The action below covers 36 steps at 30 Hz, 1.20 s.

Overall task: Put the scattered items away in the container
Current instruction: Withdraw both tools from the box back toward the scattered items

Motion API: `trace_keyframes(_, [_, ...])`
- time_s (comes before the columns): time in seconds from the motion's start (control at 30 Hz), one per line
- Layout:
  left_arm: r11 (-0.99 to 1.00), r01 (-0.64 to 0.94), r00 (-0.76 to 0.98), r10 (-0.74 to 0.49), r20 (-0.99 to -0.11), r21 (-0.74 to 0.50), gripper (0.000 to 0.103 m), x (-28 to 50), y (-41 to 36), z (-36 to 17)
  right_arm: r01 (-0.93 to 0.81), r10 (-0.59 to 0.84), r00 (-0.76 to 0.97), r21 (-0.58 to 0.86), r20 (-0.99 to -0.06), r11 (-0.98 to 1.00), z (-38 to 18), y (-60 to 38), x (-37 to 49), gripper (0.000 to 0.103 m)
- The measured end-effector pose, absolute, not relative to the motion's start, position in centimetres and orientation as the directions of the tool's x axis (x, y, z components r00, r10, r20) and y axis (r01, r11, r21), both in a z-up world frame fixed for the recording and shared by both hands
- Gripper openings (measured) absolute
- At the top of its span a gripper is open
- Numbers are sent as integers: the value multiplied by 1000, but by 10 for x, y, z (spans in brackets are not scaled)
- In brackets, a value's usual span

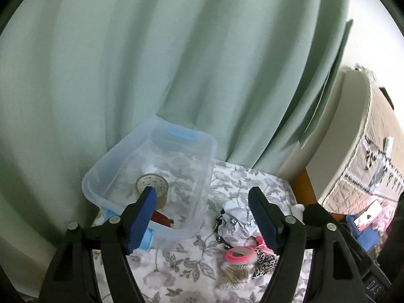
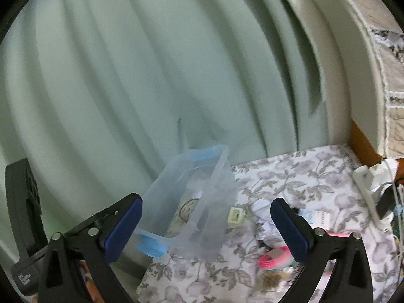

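Both the left claw (image 1: 202,202) and right claw (image 2: 206,214) are hanging released, empty; approaching the pink case (image 1: 238,253) right of the container (image 1: 151,171) calls for lowering squarely.

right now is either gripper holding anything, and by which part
Nothing is held. The left gripper and the right gripper are both open with nothing between their fingers; the tape lies in the bin.
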State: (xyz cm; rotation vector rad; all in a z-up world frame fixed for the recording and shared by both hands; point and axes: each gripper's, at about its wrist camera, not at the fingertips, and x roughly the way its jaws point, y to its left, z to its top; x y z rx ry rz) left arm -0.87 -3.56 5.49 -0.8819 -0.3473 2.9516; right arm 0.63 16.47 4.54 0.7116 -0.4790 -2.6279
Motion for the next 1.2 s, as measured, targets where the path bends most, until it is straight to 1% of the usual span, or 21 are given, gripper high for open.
trace_keyframes(0.17, [-981,4,-846,101,-524,-194,83,2,-18,61,228,-373,-855,384,-362,-895,50,183,23,103])
trace_keyframes(0.33, [-988,-2,-849,82,-522,-152,90,6,1,60,183,-289,-904,325,-316,-928,53,198,41,103])
trace_keyframes(0.4, [-990,-17,-856,86,-510,-138,95,8,8,60,183,-287,-908,327,-306,-927,53,206,45,103])
trace_keyframes(0.5, [-994,-35,-864,81,-498,-101,101,10,21,59,204,-327,-896,376,-299,-904,49,219,47,103])
trace_keyframes(0.6, [-995,-38,-860,78,-504,-89,103,7,30,54,207,-336,-898,401,-285,-892,45,231,50,103])
trace_keyframes(0.73, [-995,-58,-837,93,-539,-81,103,1,41,43,188,-327,-890,398,-318,-898,35,239,53,103])
trace_keyframes(0.97, [-991,-119,-786,131,-604,-60,103,-8,63,14,157,-346,-864,456,-366,-876,8,260,47,103])
trace_keyframes(1.2, [-991,-106,-742,129,-658,-75,103,-20,66,-19,142,-303,-874,397,-381,-907,-10,258,43,103])
